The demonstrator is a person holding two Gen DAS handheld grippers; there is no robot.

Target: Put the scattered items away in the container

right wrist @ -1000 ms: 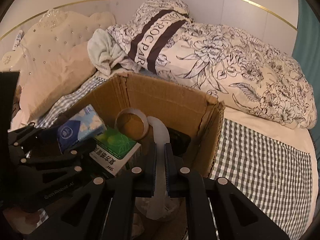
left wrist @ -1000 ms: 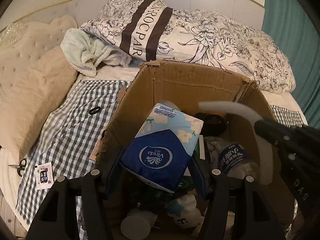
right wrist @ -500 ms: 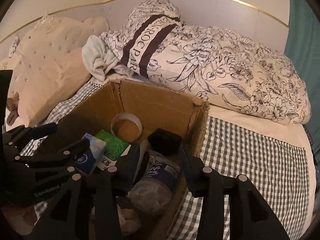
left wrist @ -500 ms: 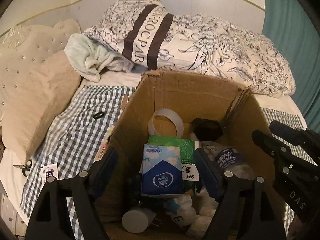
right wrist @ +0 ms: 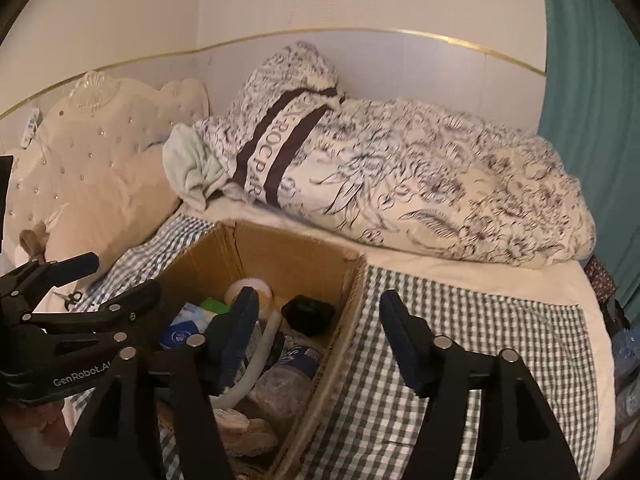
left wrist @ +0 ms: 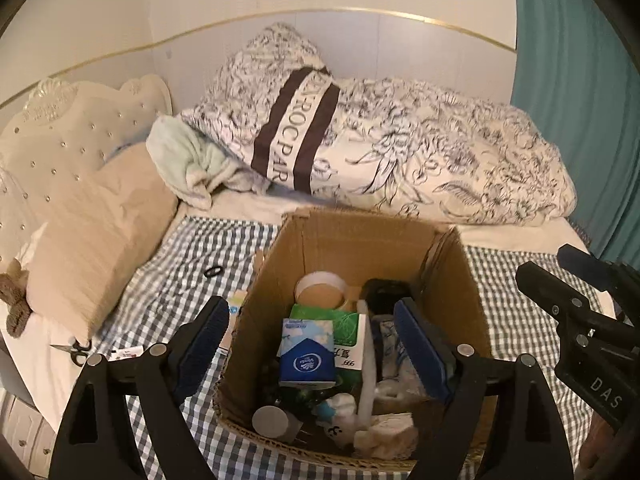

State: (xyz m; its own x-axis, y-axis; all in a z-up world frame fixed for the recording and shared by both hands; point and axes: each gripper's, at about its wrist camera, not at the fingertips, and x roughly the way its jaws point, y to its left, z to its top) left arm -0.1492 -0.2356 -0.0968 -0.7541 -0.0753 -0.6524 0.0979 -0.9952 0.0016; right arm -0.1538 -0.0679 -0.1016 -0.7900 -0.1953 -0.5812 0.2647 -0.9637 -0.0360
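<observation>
An open cardboard box (left wrist: pixel 352 240) stands on the checked bedspread. Inside it lie a blue tissue pack (left wrist: pixel 306 356), a green tissue pack (left wrist: pixel 346 320), a tape roll (left wrist: pixel 320 290), a black object (left wrist: pixel 386 292), a plastic bottle (right wrist: pixel 288 376) and a white curved strip (right wrist: pixel 260 360). My left gripper (left wrist: pixel 312 312) hovers above the box, its jaws opening with nothing held between them. My right gripper (right wrist: pixel 320 302) straddles the box's right wall, jaws also opening and empty. A black hair tie (left wrist: pixel 212 271), scissors (left wrist: pixel 76 350) and a small card (left wrist: pixel 128 354) lie on the bed left of the box.
A floral duvet (left wrist: pixel 420 168) and a mint blanket (left wrist: pixel 192 160) are heaped behind the box. A beige pillow (left wrist: pixel 92 236) and tufted headboard (left wrist: pixel 72 136) are at left. A teal curtain (left wrist: pixel 576 80) hangs at right. Checked cloth (right wrist: pixel 480 340) stretches right of the box.
The left gripper let go of the blue tissue pack and the right let go of the white strip; both now lie in the box. Both grippers opened, rose and drew back.
</observation>
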